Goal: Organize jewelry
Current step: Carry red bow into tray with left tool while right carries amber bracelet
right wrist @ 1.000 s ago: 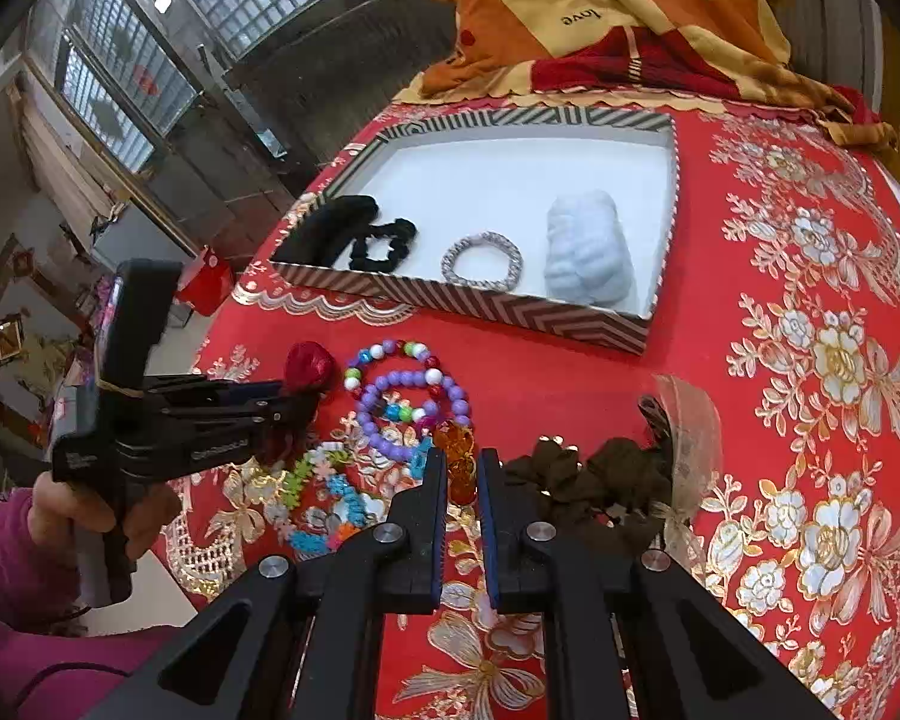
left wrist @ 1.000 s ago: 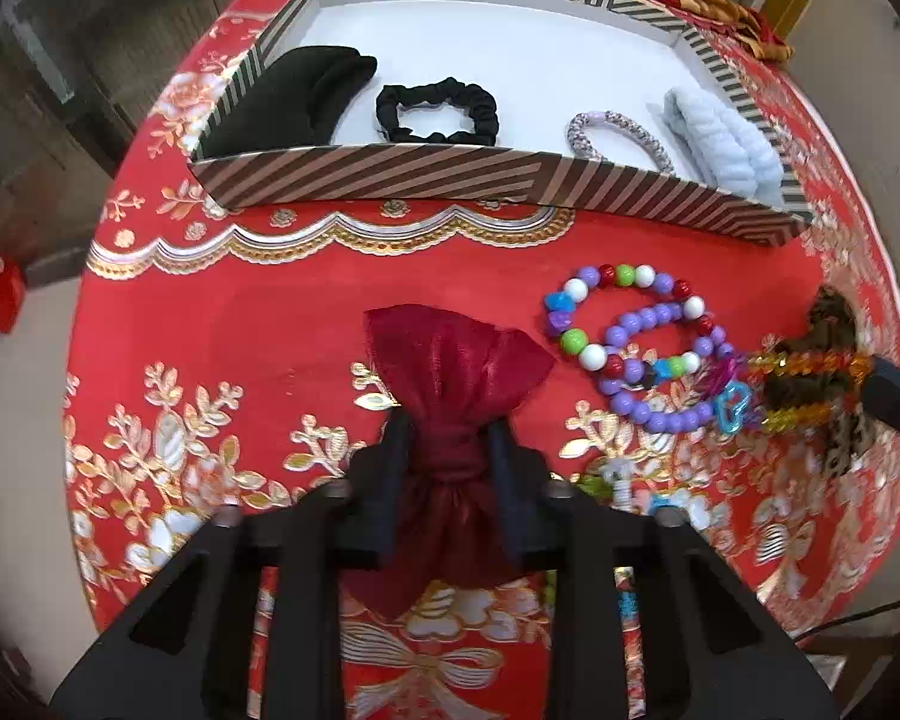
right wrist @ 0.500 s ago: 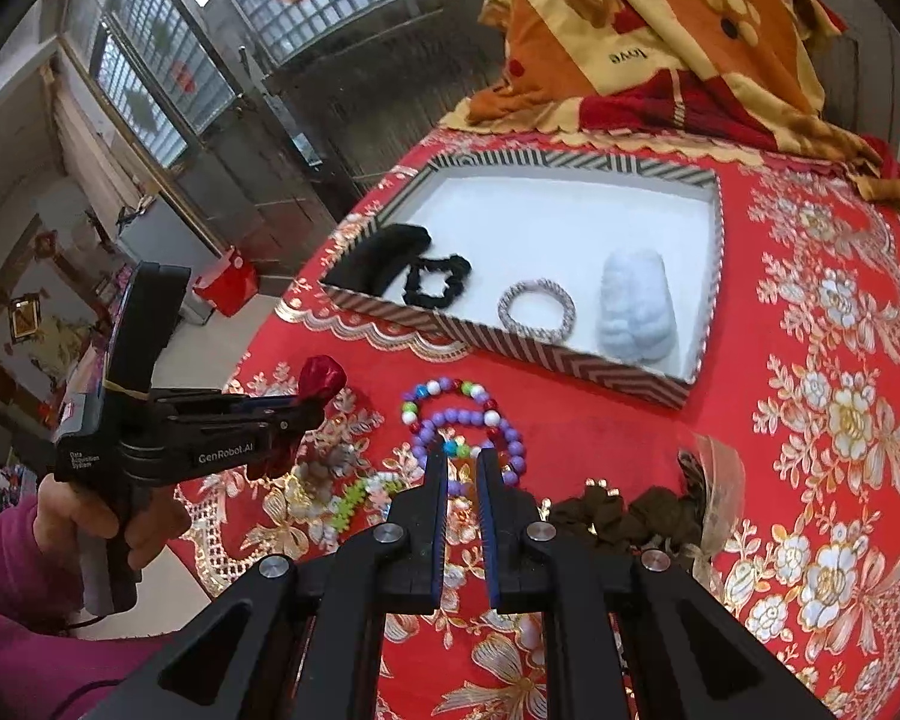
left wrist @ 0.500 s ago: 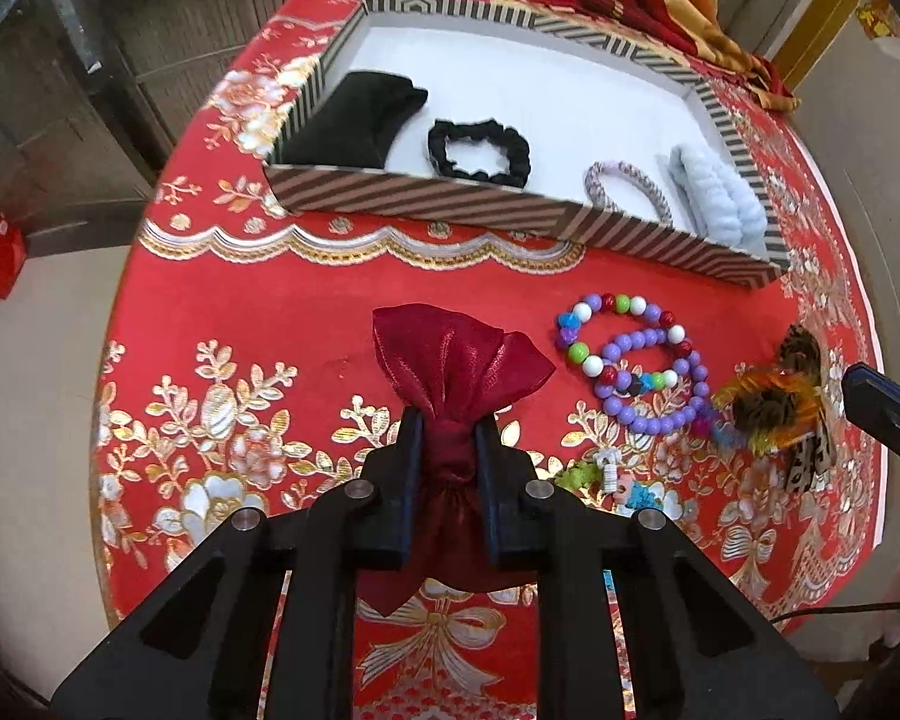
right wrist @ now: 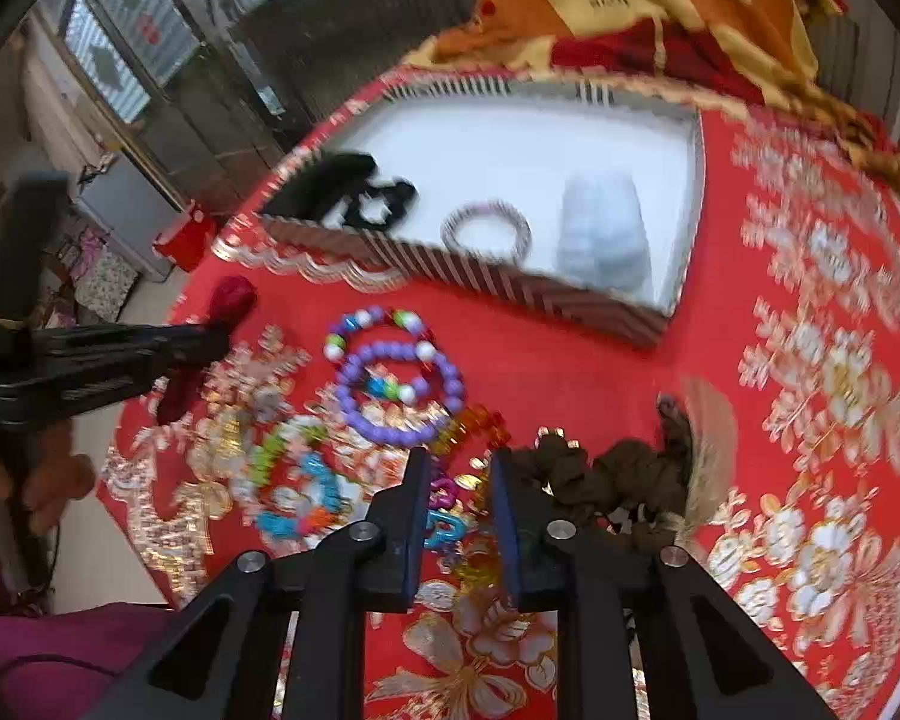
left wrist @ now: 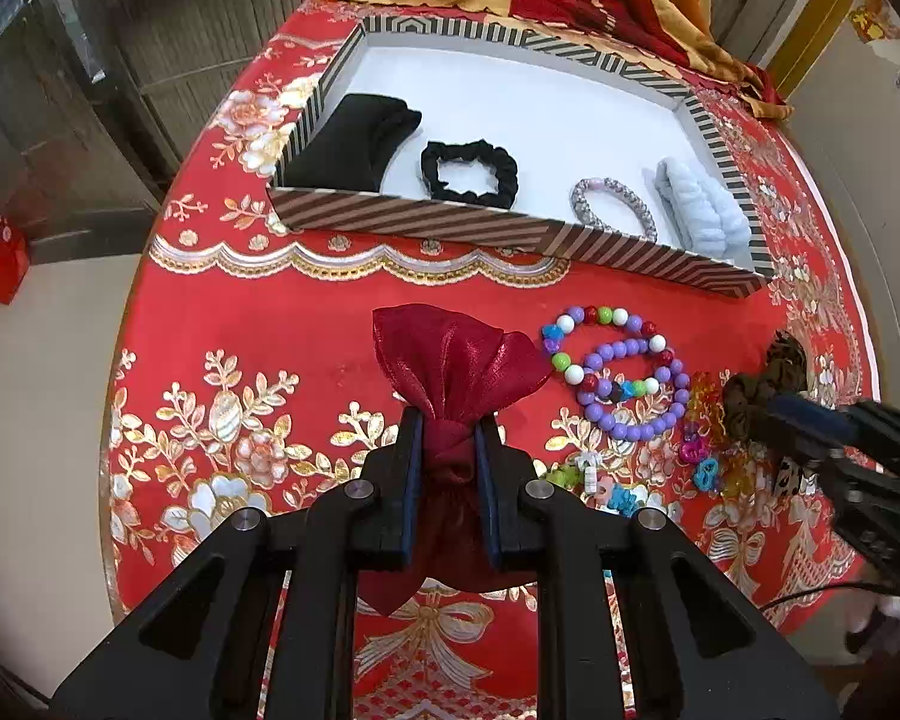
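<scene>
1. Left gripper (left wrist: 447,420): we have it clamped on the gathered neck of the dark red pouch (left wrist: 450,366), whose frilled mouth fans out just ahead of the fingertips while its body hangs back between the fingers.
2. Right gripper (right wrist: 459,462): its jaws stand parted, with a loose heap of small amber and coloured charm pieces (right wrist: 456,480) lying between and just ahead of the tips. We cannot tell whether any piece is touching a finger; this view is blurred.
3. Beaded bracelets (left wrist: 615,372): a purple ring and a mixed-colour ring, overlapping, on the red tablecloth (left wrist: 240,330) just right of the pouch and ahead-left of the right gripper.
4. Brown scrunchie (right wrist: 606,474): just right of the right gripper's tips, touching a clear wrapper.
5. Striped tray (left wrist: 510,231): well ahead of both grippers. It holds a black folded cloth (left wrist: 354,144), black scrunchie (left wrist: 471,174), silver-lilac bracelet (left wrist: 615,207) and pale blue scrunchie (left wrist: 705,216).
6. Step in hand, as we judge it: bagging loose pieces. We should keep the left grip firm at the neck and the mouth facing the right gripper.
7. Handling note: we should close the right jaws on one strand only, low to the cloth, so neighbouring beads are not dragged, and lift slowly, since charm strands may snag.
</scene>
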Demonstrator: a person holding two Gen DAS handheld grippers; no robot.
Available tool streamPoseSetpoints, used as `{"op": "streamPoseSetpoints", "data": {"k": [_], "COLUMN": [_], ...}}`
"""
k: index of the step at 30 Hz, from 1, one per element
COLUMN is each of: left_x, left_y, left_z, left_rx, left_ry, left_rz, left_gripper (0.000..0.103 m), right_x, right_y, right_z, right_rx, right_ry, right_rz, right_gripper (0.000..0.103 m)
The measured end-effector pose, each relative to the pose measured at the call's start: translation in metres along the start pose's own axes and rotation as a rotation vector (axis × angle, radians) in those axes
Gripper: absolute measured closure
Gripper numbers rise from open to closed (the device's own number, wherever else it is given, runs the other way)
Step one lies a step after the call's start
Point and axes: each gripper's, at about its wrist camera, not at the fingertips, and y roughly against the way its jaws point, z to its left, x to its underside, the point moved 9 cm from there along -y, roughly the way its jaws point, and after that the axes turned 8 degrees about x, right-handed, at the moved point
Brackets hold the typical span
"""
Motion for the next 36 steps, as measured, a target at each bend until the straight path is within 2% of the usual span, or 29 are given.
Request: {"op": "streamPoseSetpoints", "data": {"k": [3, 11, 13, 14, 18, 26, 30, 36], "left_x": [0.003, 0.006, 0.006, 0.005, 0.004, -0.010, -0.026, -0.063], "left_y": [-0.002, -0.004, -0.003, -0.003, 0.000, 0.009, 0.017, 0.029], "left_z": [0.000, 0.009, 0.009, 0.009, 0.009, 0.005, -0.003, -0.010], "left_rx": [-0.003, -0.005, -0.004, -0.003, -0.001, 0.011, 0.015, 0.001], "left_ry": [-0.002, 0.028, 0.030, 0.029, 0.030, 0.032, 0.009, -0.017], "left_rz": [0.007, 0.020, 0.020, 0.017, 0.010, -0.012, -0.039, -0.089], "left_gripper": [0.088, 0.088, 0.088, 0.088, 0.088, 0.088, 0.088, 0.088], "right_x": [0.001, -0.002, -0.003, -0.003, -0.006, -0.034, -0.054, -0.090], "right_y": [-0.015, -0.038, -0.042, -0.043, -0.034, 0.029, 0.049, 0.061], "right_z": [-0.002, 0.010, 0.013, 0.013, 0.015, 0.022, 0.026, 0.023], "right_rx": [0.016, 0.132, 0.141, 0.138, 0.087, -0.014, -0.049, -0.041], "right_ry": [0.014, 0.180, 0.197, 0.202, 0.175, 0.113, 0.096, 0.093], "right_rz": [0.020, 0.063, 0.067, 0.067, 0.061, -0.069, -0.119, -0.173], "right_gripper": [0.084, 0.084, 0.090, 0.095, 0.095, 0.095, 0.095, 0.095]}}
